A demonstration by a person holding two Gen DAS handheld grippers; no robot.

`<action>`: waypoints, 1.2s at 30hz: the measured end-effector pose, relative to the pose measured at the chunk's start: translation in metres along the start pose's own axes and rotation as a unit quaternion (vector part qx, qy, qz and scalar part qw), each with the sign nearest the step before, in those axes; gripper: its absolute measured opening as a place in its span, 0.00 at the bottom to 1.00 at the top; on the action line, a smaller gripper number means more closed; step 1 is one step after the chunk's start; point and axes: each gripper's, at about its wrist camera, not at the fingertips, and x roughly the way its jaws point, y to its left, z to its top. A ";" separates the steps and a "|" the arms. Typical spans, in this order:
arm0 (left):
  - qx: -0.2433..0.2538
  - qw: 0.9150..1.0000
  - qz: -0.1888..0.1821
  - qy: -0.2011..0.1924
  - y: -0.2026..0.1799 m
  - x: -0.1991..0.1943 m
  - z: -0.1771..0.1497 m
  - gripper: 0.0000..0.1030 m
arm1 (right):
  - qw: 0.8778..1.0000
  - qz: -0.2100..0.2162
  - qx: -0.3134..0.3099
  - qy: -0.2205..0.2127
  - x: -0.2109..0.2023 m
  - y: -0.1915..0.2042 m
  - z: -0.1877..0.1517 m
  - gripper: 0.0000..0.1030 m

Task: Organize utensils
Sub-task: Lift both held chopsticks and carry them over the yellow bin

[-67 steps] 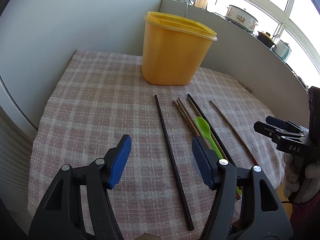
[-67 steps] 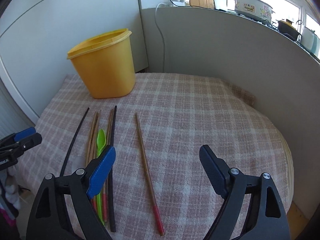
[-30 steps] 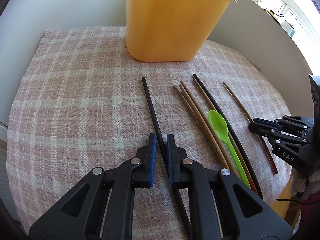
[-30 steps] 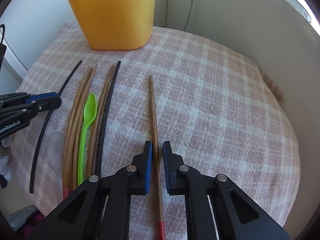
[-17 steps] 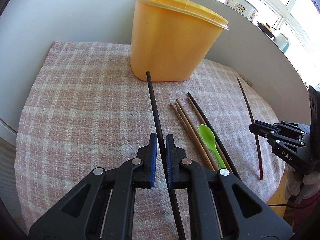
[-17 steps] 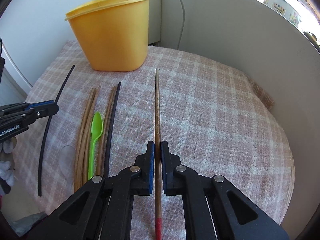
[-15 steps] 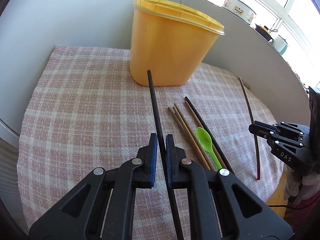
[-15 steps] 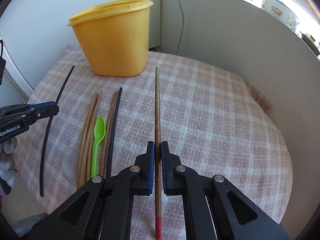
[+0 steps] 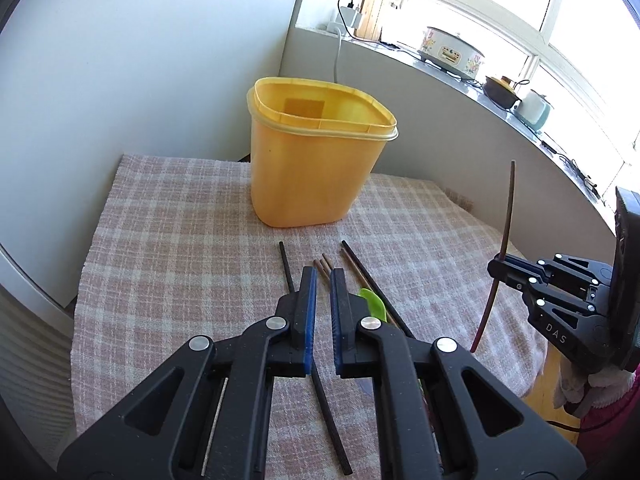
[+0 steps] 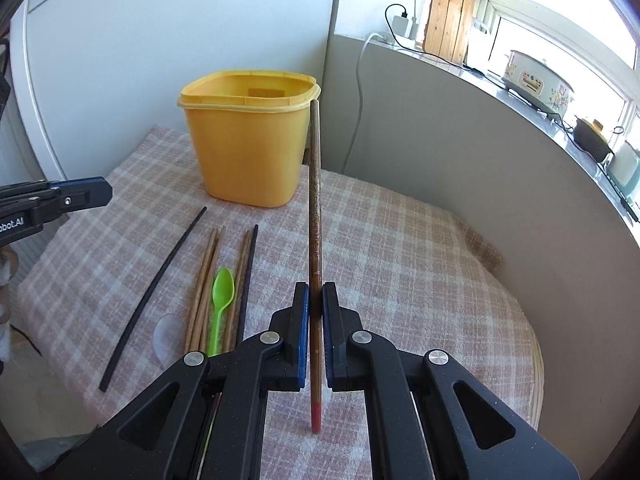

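My right gripper point(image 10: 315, 300) is shut on a brown chopstick with a red end point(image 10: 315, 200) and holds it tilted up above the cloth; it also shows in the left wrist view point(image 9: 505, 236). My left gripper point(image 9: 323, 280) is nearly shut with nothing between its pads. The black chopstick point(image 9: 320, 384) lies on the cloth below it, also seen from the right point(image 10: 156, 292). The yellow tub point(image 9: 316, 152) stands open at the back, also in the right wrist view point(image 10: 248, 136). More chopsticks point(image 10: 208, 280) and a green spoon point(image 10: 222, 292) lie in a row.
A checked cloth point(image 10: 400, 260) covers the small table, which is walled at the back and right. A clear spoon point(image 10: 166, 336) lies near the front edge. The sill behind holds cookers point(image 9: 450, 52).
My left gripper let go of the black chopstick, which now lies on the cloth again, and rose. My right gripper lifted the brown chopstick higher.
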 end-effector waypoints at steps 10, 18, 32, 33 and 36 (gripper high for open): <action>0.004 0.987 0.034 0.155 -0.009 0.083 -0.007 0.36 | 1.000 0.000 0.004 -0.009 -0.008 0.003 -0.003 0.05; 0.013 0.979 0.051 0.197 -0.006 0.110 -0.014 0.24 | 1.000 -0.001 0.013 -0.011 -0.008 -0.003 -0.004 0.05; -0.013 0.996 -0.005 0.093 0.005 0.041 -0.009 0.04 | 0.999 -0.003 0.023 -0.024 -0.012 -0.007 0.000 0.05; -0.013 0.997 -0.009 0.079 0.004 0.029 -0.007 0.04 | 0.999 -0.002 0.025 -0.026 -0.014 -0.007 0.001 0.05; -0.012 0.999 -0.021 0.043 -0.002 -0.001 -0.001 0.03 | 0.999 -0.002 0.028 -0.033 -0.018 -0.007 0.004 0.05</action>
